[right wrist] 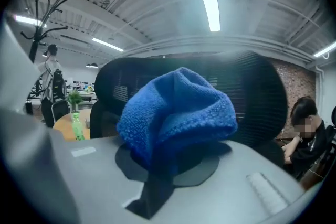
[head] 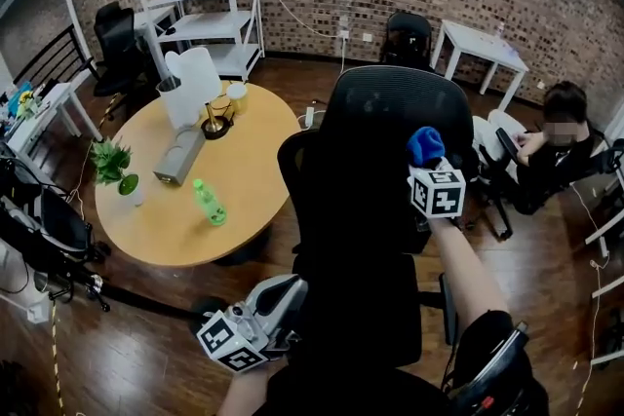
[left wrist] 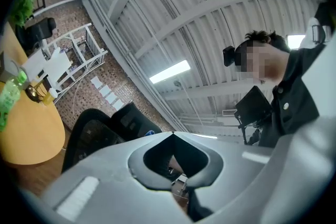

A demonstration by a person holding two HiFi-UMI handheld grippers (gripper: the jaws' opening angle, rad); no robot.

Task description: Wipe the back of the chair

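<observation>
In the brick-walled room, round bench (head: 146, 209) at frame left, the chair (head: 390, 117) stands centre; its mesh back likely yields, so the soft, light blue cloth (head: 424, 144), bunched in the clamped right gripper (head: 429, 161) at centre right, probably needs firm pressure; left gripper (head: 283, 292) closed, empty, lower left.

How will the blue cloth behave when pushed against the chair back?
Likely floppy: the cloth bunches in folds above the right gripper. Its looped weave probably drags rather than slides. It looks light, standing up unsupported.
</observation>
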